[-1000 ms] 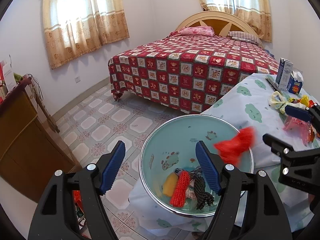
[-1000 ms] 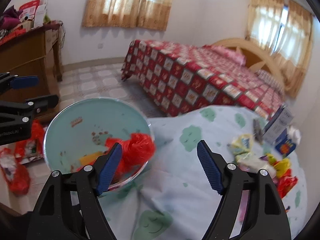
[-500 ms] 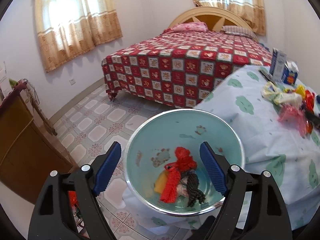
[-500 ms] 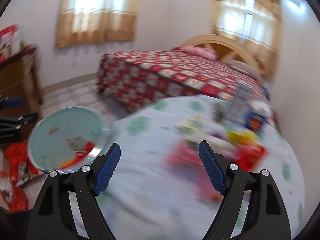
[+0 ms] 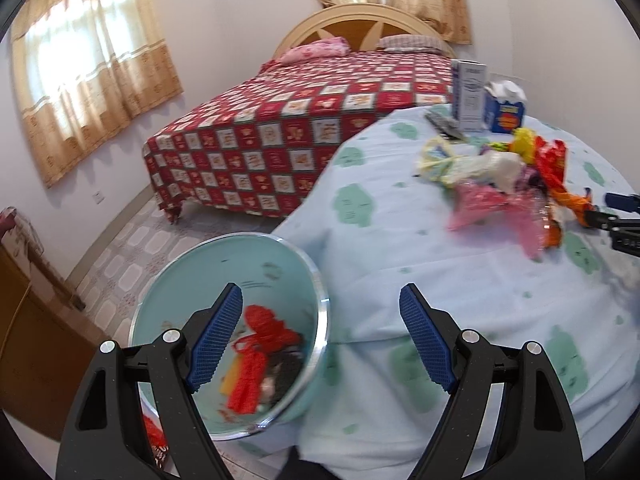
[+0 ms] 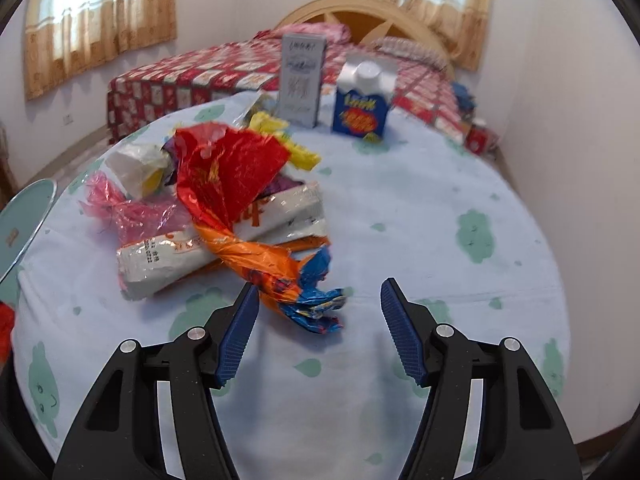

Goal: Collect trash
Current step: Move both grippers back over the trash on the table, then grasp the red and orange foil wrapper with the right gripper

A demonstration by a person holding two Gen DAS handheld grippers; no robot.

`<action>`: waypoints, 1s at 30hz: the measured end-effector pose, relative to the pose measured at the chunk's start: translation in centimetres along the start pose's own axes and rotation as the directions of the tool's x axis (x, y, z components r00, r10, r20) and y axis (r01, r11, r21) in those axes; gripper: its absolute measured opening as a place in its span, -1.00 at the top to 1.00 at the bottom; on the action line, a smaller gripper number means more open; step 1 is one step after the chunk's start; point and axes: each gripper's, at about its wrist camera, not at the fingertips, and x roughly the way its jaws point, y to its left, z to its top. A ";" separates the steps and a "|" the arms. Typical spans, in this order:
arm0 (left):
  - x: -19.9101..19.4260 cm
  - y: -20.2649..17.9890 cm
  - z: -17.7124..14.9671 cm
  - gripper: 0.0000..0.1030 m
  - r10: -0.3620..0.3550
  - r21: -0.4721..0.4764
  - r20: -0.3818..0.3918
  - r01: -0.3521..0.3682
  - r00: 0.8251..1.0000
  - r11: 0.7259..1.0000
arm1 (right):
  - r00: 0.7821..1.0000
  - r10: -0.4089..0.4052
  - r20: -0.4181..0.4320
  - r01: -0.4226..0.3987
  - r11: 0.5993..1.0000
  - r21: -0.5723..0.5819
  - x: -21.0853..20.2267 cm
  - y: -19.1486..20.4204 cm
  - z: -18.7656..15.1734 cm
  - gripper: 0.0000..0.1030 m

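Observation:
A teal bin (image 5: 248,264) stands beside the table's edge, holding a red net bag (image 5: 264,328) with yellow and dark scraps. My left gripper (image 5: 320,340) hovers open and empty over the bin's rim and the light blue tablecloth (image 5: 400,240). In the right wrist view a trash pile lies on the table: a twisted red, orange and blue wrapper (image 6: 240,184), a white wrapper (image 6: 160,260) and pink plastic (image 6: 128,208). My right gripper (image 6: 320,292) is closing; the wrapper's blue tail (image 6: 316,308) lies between its fingers, which do not press it.
A grey carton (image 6: 302,80) and a blue carton (image 6: 362,104) stand upright at the table's far side. Behind is a bed with a red patterned cover (image 5: 280,140). A wooden cabinet (image 5: 24,340) stands left of the bin. Red bags lie on the floor (image 5: 154,436).
The red net bag left my right gripper and landed in the bin. My right gripper swung away from the bin to the trash pile and narrowed. My left gripper shifted right toward the table.

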 end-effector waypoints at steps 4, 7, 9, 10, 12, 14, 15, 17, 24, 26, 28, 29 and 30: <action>-0.1 -1.7 0.2 -0.55 -0.022 0.014 -0.001 0.022 1.000 1.000 | 0.999 0.025 -0.019 -0.026 0.999 -0.040 0.3 0.4 0.4 -0.03; -0.2 -2.3 0.4 -0.55 -0.029 0.021 -0.003 0.029 1.000 0.999 | 0.998 0.045 -0.037 -0.047 0.998 -0.040 0.7 0.5 0.5 0.34; -0.2 -2.4 0.4 -0.55 -0.030 0.022 -0.002 0.030 1.000 0.999 | 0.998 0.047 -0.033 -0.049 0.998 -0.047 0.7 0.7 0.5 0.55; -0.2 -2.4 0.4 -0.55 -0.031 0.021 -0.003 0.031 1.000 0.999 | 0.998 0.052 -0.032 -0.054 0.998 -0.045 0.5 0.8 0.5 0.58; -0.1 -2.6 0.5 -0.55 -0.033 0.019 -0.004 0.033 0.999 0.999 | 0.997 0.077 -0.017 -0.077 0.996 -0.036 -0.3 0.9 0.3 0.62; -0.2 -3.0 0.6 -0.55 -0.037 0.019 -0.004 0.037 0.999 0.999 | 0.996 0.088 0.008 -0.087 0.996 -0.029 -1.3 1.0 0.1 0.63; -0.1 -3.1 0.6 -0.55 -0.040 0.019 -0.004 0.040 0.999 0.999 | 0.995 0.091 0.029 -0.090 0.996 -0.018 -2.0 0.8 0.1 0.63; -0.1 -4.0 0.9 -0.55 -0.048 0.021 -0.003 0.048 0.999 0.999 | 0.995 0.082 0.062 -0.083 0.996 0.011 -3.2 0.3 -0.1 0.63; 0.7 -7.8 2.6 -0.55 -0.090 0.046 -0.007 0.090 0.996 0.995 | 0.994 -0.030 0.108 0.017 0.993 0.117 -4.5 -2.8 -1.9 0.63; 1.2 -8.7 3.5 -0.55 -0.100 0.044 -0.006 0.100 0.995 0.994 | 0.993 -0.044 0.107 0.030 0.990 0.136 -4.3 -3.6 -2.5 0.63; 1.6 -9.7 4.4 -0.55 -0.104 0.056 0.003 0.104 0.995 0.993 | 0.993 -0.045 0.110 0.028 0.988 0.151 -4.2 -4.2 -2.8 0.62; 1.8 -10.0 4.6 -0.55 -0.112 0.065 0.003 0.112 0.994 0.992 | 0.993 -0.045 0.112 0.027 0.988 0.155 -4.2 -4.3 -2.9 0.62; 2.1 -10.3 4.7 -0.55 -0.119 0.075 -0.001 0.118 0.993 0.990 | 0.992 -0.045 0.118 0.026 0.987 0.162 -4.2 -4.5 -3.0 0.62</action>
